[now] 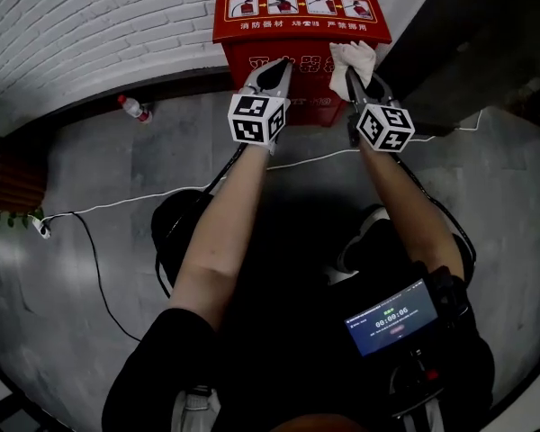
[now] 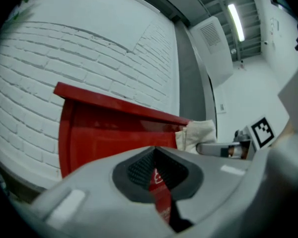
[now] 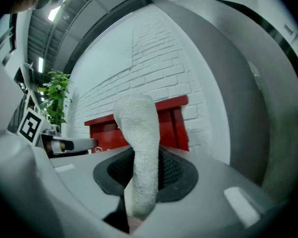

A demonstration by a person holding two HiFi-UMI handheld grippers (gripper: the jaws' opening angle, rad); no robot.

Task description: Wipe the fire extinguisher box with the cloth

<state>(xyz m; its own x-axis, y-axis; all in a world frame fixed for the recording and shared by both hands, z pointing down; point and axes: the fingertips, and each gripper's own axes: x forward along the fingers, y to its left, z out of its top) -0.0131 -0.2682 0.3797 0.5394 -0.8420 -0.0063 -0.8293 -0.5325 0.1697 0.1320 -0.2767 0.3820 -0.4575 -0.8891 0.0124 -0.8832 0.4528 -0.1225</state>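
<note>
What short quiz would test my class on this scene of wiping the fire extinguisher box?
1. True or false: the left gripper holds the cloth.
2. Where is the plastic bottle? A: on the box's lid. B: on the floor, to the left of the fire extinguisher box in the head view. C: between a gripper's jaws.
3. Fill in: the box stands against a white ___ wall.
Key: 1 false, the right gripper is shut on it; 2 B; 3 brick.
</note>
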